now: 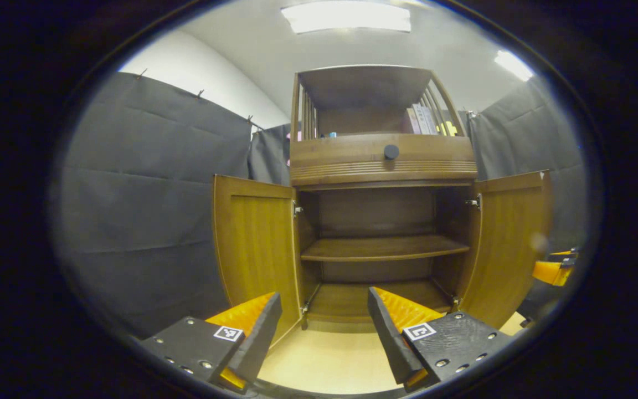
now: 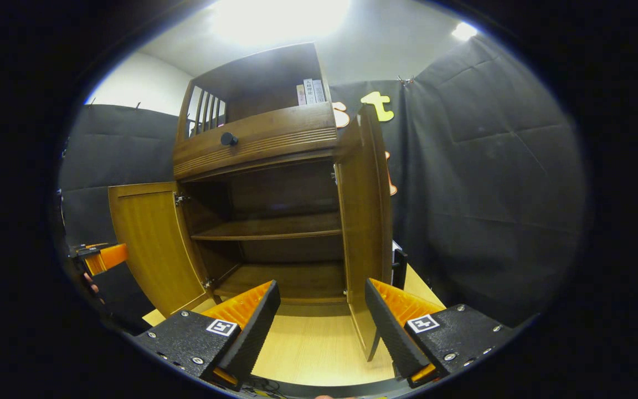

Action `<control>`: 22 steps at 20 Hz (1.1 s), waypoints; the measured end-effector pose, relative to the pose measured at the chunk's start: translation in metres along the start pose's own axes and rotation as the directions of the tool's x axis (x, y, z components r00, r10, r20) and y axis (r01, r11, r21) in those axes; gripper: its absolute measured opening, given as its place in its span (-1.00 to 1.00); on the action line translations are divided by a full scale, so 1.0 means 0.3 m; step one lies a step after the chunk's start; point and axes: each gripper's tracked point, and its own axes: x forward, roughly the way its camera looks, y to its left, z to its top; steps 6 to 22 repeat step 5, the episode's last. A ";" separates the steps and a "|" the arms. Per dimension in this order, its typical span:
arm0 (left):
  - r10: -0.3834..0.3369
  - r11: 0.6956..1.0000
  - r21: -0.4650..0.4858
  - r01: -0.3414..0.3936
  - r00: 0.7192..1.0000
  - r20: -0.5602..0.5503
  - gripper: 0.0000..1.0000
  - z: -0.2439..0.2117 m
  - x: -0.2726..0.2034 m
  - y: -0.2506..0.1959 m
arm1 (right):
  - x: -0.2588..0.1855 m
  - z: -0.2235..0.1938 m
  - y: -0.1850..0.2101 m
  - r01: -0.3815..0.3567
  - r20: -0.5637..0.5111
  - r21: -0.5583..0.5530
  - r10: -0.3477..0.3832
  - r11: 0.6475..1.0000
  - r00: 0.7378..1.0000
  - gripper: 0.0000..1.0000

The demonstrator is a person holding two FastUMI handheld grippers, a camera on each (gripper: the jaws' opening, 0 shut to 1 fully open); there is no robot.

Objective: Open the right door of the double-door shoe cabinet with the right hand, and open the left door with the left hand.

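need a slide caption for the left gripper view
Shoe cabinet with left door and right door swung open, open left claw in front.

Book spines (image 1: 421, 118) on the cabinet's top shelf too small to read.

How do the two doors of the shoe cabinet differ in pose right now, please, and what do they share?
In the right gripper view, the left door shows its broad inner panel, while the right door appears nearly edge-on. The left door stands off to the side of the open right tongs, while the right door's lower corner sits between their fingers, untouched. Both are the same brown wood, swung fully open, baring the shelf.
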 end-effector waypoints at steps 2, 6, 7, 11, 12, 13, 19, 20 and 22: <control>-0.011 1.000 -0.003 0.011 1.000 -0.007 0.90 -0.017 0.031 0.019 | 0.020 0.012 0.044 0.005 0.016 0.000 -0.005 1.000 1.000 0.92; -0.027 1.000 0.004 0.027 0.999 -0.023 0.90 -0.049 0.062 0.062 | 0.049 0.000 0.107 0.002 -0.001 -0.007 -0.002 1.000 1.000 0.92; -0.027 1.000 0.004 0.027 0.999 -0.023 0.90 -0.049 0.062 0.062 | 0.049 0.000 0.107 0.002 -0.001 -0.007 -0.002 1.000 1.000 0.92; -0.027 1.000 0.004 0.027 0.999 -0.023 0.90 -0.049 0.062 0.062 | 0.049 0.000 0.107 0.002 -0.001 -0.007 -0.002 1.000 1.000 0.92; -0.027 1.000 0.004 0.027 0.999 -0.023 0.90 -0.049 0.062 0.062 | 0.049 0.000 0.107 0.002 -0.001 -0.007 -0.002 1.000 1.000 0.92; -0.027 1.000 0.004 0.027 0.999 -0.023 0.90 -0.049 0.062 0.062 | 0.049 0.000 0.107 0.002 -0.001 -0.007 -0.002 1.000 1.000 0.92; -0.027 1.000 0.004 0.027 0.999 -0.023 0.90 -0.049 0.062 0.062 | 0.049 0.000 0.107 0.002 -0.001 -0.007 -0.002 1.000 1.000 0.92; -0.027 1.000 0.004 0.027 0.999 -0.023 0.90 -0.049 0.062 0.062 | 0.049 0.000 0.107 0.002 -0.001 -0.007 -0.002 1.000 1.000 0.92; -0.027 1.000 0.004 0.027 0.999 -0.023 0.90 -0.049 0.062 0.062 | 0.049 0.000 0.107 0.002 -0.001 -0.007 -0.002 1.000 1.000 0.92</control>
